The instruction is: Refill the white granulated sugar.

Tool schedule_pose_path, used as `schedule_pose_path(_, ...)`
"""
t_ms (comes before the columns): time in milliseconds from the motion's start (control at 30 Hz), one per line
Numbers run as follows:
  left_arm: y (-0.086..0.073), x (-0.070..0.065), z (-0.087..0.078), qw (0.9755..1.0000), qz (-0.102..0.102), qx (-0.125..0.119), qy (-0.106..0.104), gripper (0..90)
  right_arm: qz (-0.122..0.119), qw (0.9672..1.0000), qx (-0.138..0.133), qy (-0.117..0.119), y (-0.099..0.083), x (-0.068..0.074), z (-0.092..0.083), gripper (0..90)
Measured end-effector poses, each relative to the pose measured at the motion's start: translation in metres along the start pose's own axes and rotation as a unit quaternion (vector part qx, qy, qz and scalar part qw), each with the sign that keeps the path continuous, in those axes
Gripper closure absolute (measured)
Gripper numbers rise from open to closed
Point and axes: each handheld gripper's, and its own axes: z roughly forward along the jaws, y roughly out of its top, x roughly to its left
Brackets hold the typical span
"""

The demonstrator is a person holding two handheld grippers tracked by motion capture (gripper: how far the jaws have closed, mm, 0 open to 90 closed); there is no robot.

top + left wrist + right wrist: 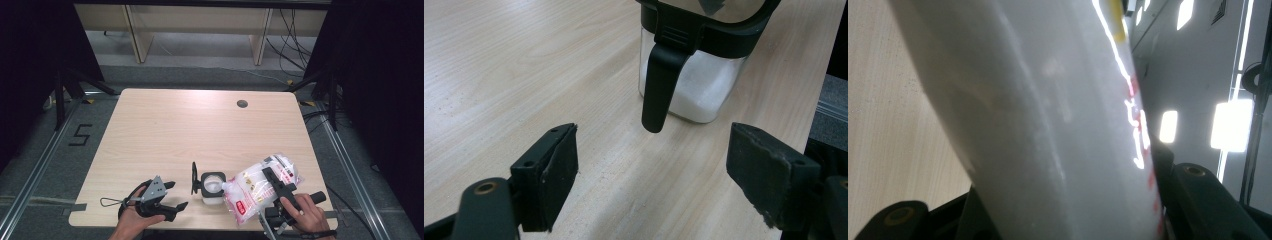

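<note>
One bag [260, 187], one jar [212, 186], two tongs.

Bag [260, 187]: clear plastic, white granules, red print; tilted, mouth over my jar. Jar [212, 187]: clear, black-rimmed, lid flipped open, partly filled white, near table's front edge.

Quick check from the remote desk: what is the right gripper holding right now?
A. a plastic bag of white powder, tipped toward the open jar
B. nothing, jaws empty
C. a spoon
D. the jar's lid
A: the right gripper is clamped on the bag, whose corner points into the jar.
</note>
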Motion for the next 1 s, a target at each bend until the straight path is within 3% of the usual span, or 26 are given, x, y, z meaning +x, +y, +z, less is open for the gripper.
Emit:
schedule_pose_path(267, 0.0, -0.0003, 0.0002, 1.0, -0.002, -0.002, -0.001, 20.3, -0.002, 1.0, 0.0, -0.003, 0.0008, 0.0003, -0.0001, 55.6)
schedule_pose_path(300, 0.0001, 0.0004, -0.0002, 1.0, 0.003, 0.002, 0.001, 20.3, 0.026, 0.9996, 0.012, 0.002, 0.0007, 0.0041, -0.0016, 55.7)
schedule_pose_path(333, 0.0003, 0.0019, -0.0012, 0.9998, 0.013, 0.011, 0.005, 20.3, 0.026, 0.9996, 0.012, 0.002, 0.0007, 0.0041, -0.0016, 55.7)
schedule_pose_path(367, 0.0002, 0.0018, -0.0011, 0.9999, 0.012, 0.011, 0.005, 20.3, 0.026, 0.9996, 0.013, 0.002, 0.0007, 0.0041, -0.0017, 55.6)
schedule_pose_path(400, 0.0, -0.0004, 0.0002, 1.0, -0.002, -0.003, -0.001, 20.3, 0.018, 0.9998, 0.009, 0.003, 0.0007, 0.0028, -0.0008, 55.7)
schedule_pose_path(433, 0.0, -0.0003, 0.0001, 1.0, -0.002, -0.003, 0.0, 20.3, 0.011, 0.9999, 0.006, 0.0, 0.0006, 0.0016, -0.0004, 55.7)
schedule_pose_path(467, 0.0, -0.0003, 0.0001, 1.0, -0.002, -0.003, 0.0, 20.3, 0.018, 0.9998, 0.008, 0.001, 0.0003, 0.0027, -0.0011, 55.6)
schedule_pose_path(567, 0.0, -0.0002, 0.0001, 1.0, -0.001, -0.002, -0.001, 20.3, -0.006, 1.0, 0.004, -0.001, 0.0004, -0.0012, -0.0006, 55.7)
schedule_pose_path(833, 0.0, -0.0002, 0.0001, 1.0, -0.002, -0.002, -0.001, 20.3, 0.015, 0.9998, 0.01, 0.002, 0.0005, 0.002, -0.0009, 55.7)
schedule_pose_path(933, 0.0, -0.0002, 0.0001, 1.0, -0.002, -0.002, 0.0, 20.3, -0.011, 0.9999, 0.006, -0.008, 0.0014, -0.0028, -0.0016, 55.8)
schedule_pose_path(1000, 0.0001, -0.0003, -0.0001, 1.0, -0.001, -0.001, 0.001, 20.3, -0.001, 0.9999, 0.011, -0.003, 0.0012, -0.0014, -0.0022, 55.7)
